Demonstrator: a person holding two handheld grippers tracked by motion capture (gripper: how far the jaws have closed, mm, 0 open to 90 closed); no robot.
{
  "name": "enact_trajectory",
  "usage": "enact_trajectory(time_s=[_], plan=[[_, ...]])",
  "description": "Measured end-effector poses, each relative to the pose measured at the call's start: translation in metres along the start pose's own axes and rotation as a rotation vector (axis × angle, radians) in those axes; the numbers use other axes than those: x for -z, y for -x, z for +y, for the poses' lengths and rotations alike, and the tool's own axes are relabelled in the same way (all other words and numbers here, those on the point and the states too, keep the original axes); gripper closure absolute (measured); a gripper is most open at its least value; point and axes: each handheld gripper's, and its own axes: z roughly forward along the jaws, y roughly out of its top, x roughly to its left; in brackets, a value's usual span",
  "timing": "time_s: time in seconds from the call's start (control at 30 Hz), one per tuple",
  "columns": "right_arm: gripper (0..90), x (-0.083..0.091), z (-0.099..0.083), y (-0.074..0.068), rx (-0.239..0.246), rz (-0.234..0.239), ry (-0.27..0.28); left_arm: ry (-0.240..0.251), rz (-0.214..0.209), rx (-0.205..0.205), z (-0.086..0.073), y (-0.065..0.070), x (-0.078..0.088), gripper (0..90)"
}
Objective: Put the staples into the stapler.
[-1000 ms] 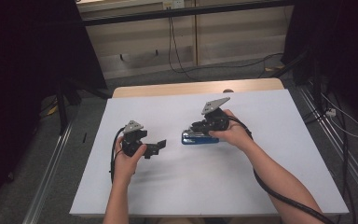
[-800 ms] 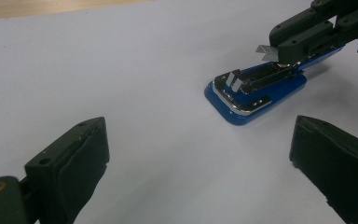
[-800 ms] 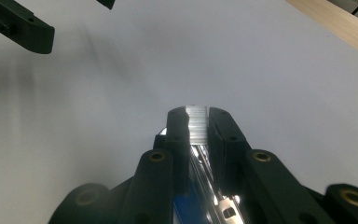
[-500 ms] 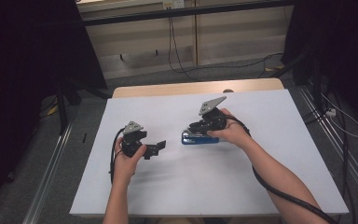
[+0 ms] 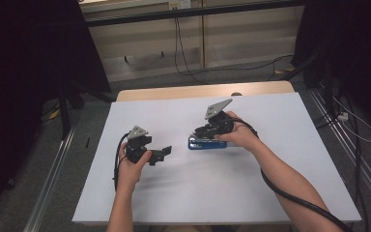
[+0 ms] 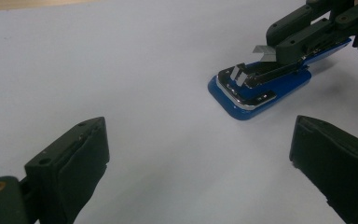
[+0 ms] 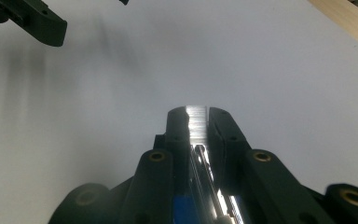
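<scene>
A blue stapler [image 5: 207, 144] with a chrome plate lies at the middle of the white table top [image 5: 198, 193]; the left gripper view shows the stapler [image 6: 261, 91] lying flat. My right gripper [image 5: 202, 132] comes down on it from the right and is shut on its shiny metal upper arm [image 7: 197, 122], which stands between the jaws of the right gripper [image 7: 198, 114]. A bit of its blue body [image 7: 184, 207] shows below. My left gripper [image 5: 163, 152] rests to the stapler's left, apart from it. Its jaws stand open, and the left gripper [image 6: 200, 135] holds nothing.
A wooden strip [image 5: 198, 91] runs along the table's far edge. Aluminium rails [image 5: 53, 179] flank the table, and cables [image 5: 352, 125] lie on the floor to the right and behind. A black cable [image 5: 290, 195] trails from my right gripper along the forearm.
</scene>
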Motion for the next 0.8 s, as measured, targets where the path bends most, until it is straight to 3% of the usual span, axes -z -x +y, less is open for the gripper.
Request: enact_trajectory(time_s=[0.8], plan=[[79.5, -0.0051, -0.0047, 0.0070, 0.034, 0.023, -0.015, -0.005, 0.001, 0.000, -0.0008, -0.0007, -0.0014, 4.9]])
